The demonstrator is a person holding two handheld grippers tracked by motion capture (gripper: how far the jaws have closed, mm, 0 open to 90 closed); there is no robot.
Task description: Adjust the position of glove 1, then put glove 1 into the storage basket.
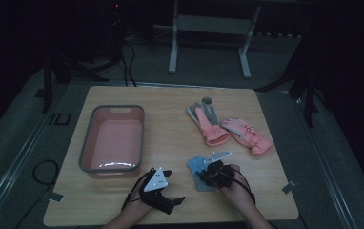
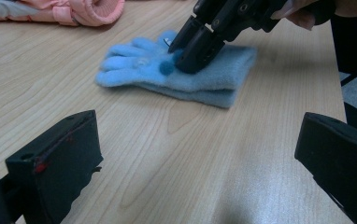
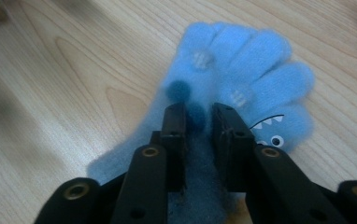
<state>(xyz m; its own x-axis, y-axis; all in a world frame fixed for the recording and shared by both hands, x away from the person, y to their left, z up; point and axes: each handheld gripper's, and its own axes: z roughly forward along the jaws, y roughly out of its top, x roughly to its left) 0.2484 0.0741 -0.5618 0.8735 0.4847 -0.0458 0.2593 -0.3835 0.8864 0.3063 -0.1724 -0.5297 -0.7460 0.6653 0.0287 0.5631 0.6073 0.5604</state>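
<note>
I have the right gripper [image 3: 199, 122] down on the blue glove [image 3: 242, 79]. Its two black jaws are nearly together, and they pinch a small ridge of the soft blue cloth between them, in the middle part just behind the fingers.

The blue glove lies flat on the wooden table [image 1: 170, 129], close to my side and a bit to the right. It looks like two blue gloves stacked, one on top of the other, going by the left gripper view, so I must be careful. If I only pinch the top one, the other may stay behind. To do this well, I think I should squeeze firmly, then lift slowly and straight up, and watch if both layers come up.

My left gripper [image 1: 157, 191] waits near the table's front edge, just beside the pink bin [image 1: 112, 138]. Its jaws are spread wide and they hold nothing. It is near the blue glove but not touching it. I can use it to help if the glove droops or slips.

The pink bin looks empty. I guess the glove should go in there, but nobody told me the job. Two pink gloves [image 1: 227, 129] lie farther back on the right side, apart from the blue one.
</note>
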